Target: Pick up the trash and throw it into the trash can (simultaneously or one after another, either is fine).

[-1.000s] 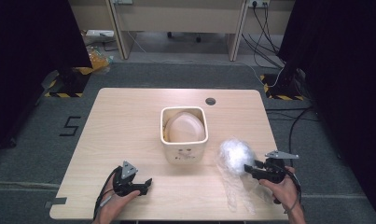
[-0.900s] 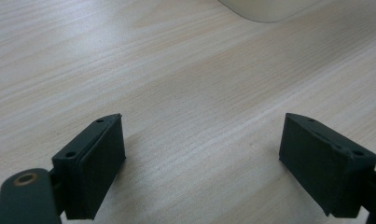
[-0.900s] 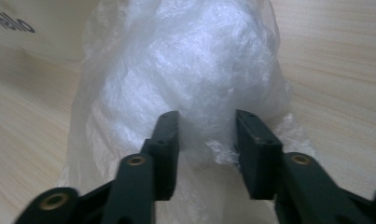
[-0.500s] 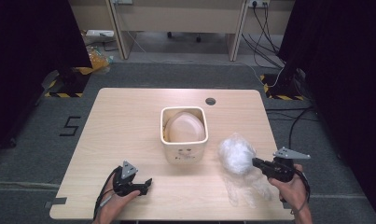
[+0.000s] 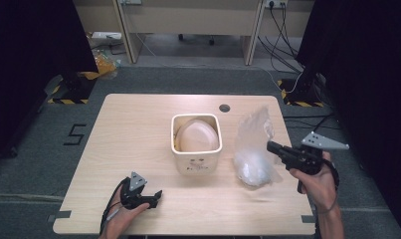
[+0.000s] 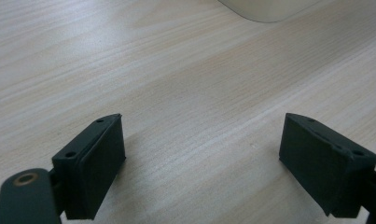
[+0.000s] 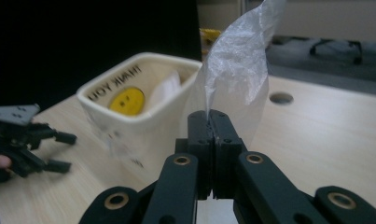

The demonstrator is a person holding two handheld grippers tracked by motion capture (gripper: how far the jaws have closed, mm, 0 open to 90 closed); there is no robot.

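A clear crumpled plastic bag (image 5: 251, 149) hangs to the right of the cream square bin (image 5: 195, 162), its bulging lower part low over the table (image 5: 128, 129). My right gripper (image 5: 270, 146) is shut on a thin fold of it. In the right gripper view the closed jaws (image 7: 214, 116) pinch the bag (image 7: 237, 60), whose film stands up above them, with the bin (image 7: 115, 100) behind. The bin holds a pale rounded thing (image 5: 197, 137). My left gripper (image 5: 157, 195) rests near the front left edge, open (image 6: 202, 154) over bare wood, and it also appears across the table (image 7: 71, 152).
A round cable hole (image 5: 224, 107) sits near the table's far edge. Bare wood lies left of the bin and along the front. Beyond the table are desk legs, cables on the floor (image 5: 287, 30) and dark curtains at both sides.
My right gripper has risen with the bag, which has come up off the table and stretched taller. The left gripper has stayed put.
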